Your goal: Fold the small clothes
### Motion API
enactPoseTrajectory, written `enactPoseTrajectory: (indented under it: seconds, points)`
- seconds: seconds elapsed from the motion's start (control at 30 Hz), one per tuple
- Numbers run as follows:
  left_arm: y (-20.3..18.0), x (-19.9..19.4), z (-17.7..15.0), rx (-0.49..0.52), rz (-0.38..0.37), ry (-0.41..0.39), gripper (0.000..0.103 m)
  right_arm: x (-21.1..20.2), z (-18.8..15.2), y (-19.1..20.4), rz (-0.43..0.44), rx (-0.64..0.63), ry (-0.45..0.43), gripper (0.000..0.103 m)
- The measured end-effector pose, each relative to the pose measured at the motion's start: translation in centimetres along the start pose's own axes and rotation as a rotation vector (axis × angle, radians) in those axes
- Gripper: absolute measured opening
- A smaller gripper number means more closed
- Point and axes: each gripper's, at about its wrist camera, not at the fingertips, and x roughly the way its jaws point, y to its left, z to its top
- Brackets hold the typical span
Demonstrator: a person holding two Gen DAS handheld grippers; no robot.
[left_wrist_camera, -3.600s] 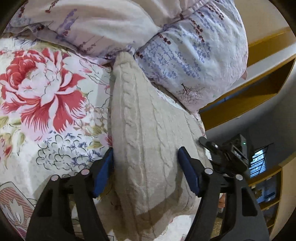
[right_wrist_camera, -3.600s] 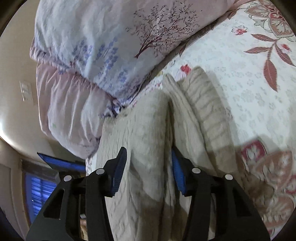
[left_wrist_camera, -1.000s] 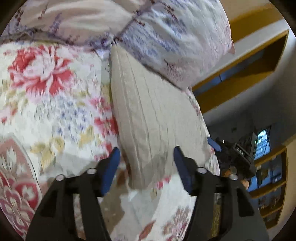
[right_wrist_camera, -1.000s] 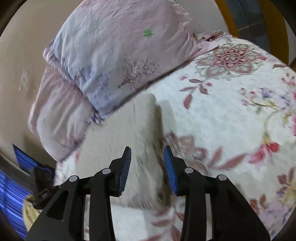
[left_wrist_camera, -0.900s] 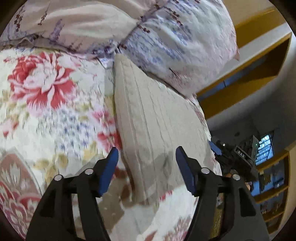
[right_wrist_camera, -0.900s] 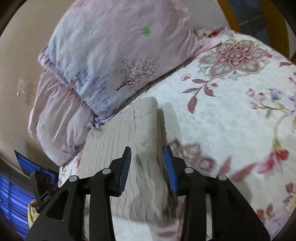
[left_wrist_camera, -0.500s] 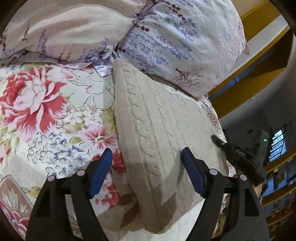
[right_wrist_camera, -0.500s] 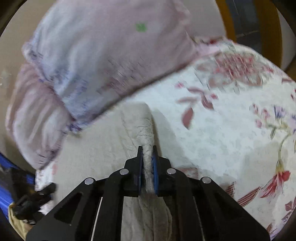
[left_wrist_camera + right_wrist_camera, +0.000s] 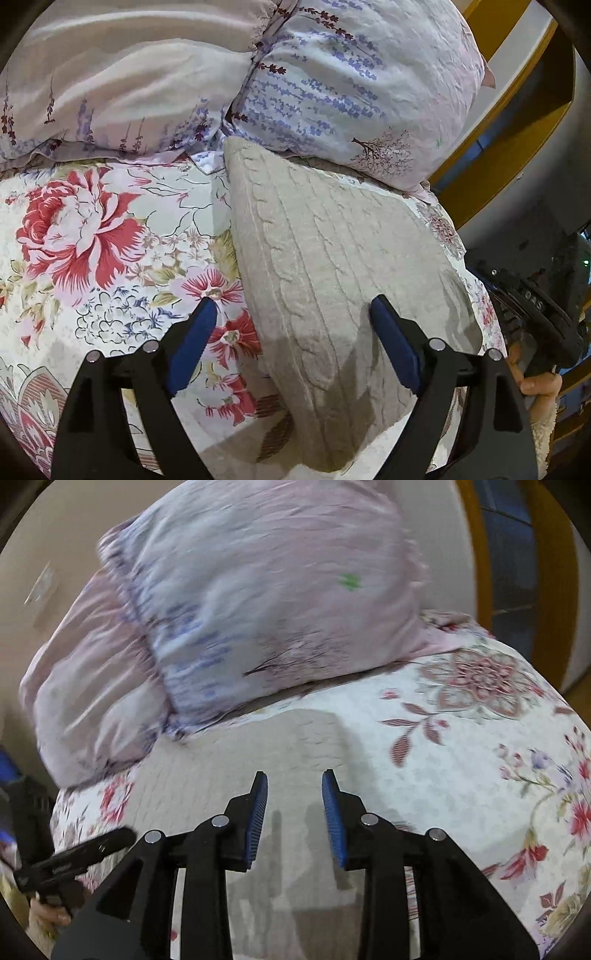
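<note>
A beige cable-knit garment (image 9: 317, 258) lies folded flat on the floral bedspread (image 9: 110, 258), its far end against the pillows. My left gripper (image 9: 291, 321) is open and empty, its jaws straddling the garment's near left part just above it. In the right wrist view the same garment (image 9: 221, 775) lies under my right gripper (image 9: 293, 790), which is open and empty over its right part. The other gripper shows at the edge of each view.
Two lilac floral pillows (image 9: 332, 81) are stacked at the head of the bed, also in the right wrist view (image 9: 258, 609). A wooden bed frame (image 9: 517, 122) stands to the right. Bedspread (image 9: 480, 775) extends to the right of the garment.
My right gripper was shut on the garment's edge half a second ago and has opened and let it go. My left gripper stayed open and moved closer over the garment.
</note>
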Motion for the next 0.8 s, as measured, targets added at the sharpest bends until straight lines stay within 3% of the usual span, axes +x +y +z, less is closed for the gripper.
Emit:
enactPoseTrajectory:
  seconds: [0.1,0.17,0.23,0.43,0.57,0.63,0.7,0.8]
  points:
    - [0.0,0.1,-0.1,-0.001,0.002,0.001,0.088,1.6,-0.7,0.5,-0.007,-0.032,0.059,0.050]
    - [0.1,0.2,-0.1,-0.001,0.001,0.005,0.090,3.9,-1.9,0.3,-0.054,-0.048,0.147,0.051]
    - [0.2,0.4,-0.1,0.000,-0.003,0.012,0.090,3.8,-2.4,0.4,-0.059,-0.082,0.110,0.051]
    - [0.9,0.8,0.1,-0.042,-0.035,0.033,0.092,3.9,-2.0,-0.5,-0.010,-0.030,0.129,0.053]
    - [1.6,1.0,0.3,-0.101,-0.086,0.066,0.092,3.0,-0.9,-2.1,0.039,0.087,0.146,0.054]
    - [1.9,1.2,0.4,-0.125,-0.102,0.070,0.092,2.3,-0.2,-3.3,0.040,0.162,0.116,0.067]
    - [2.0,1.5,0.5,-0.141,-0.119,0.070,0.092,1.7,0.5,-4.5,0.024,0.210,0.081,0.069]
    - [2.1,1.7,0.4,-0.145,-0.144,0.065,0.092,2.2,0.9,-5.9,0.052,0.262,0.108,0.069]
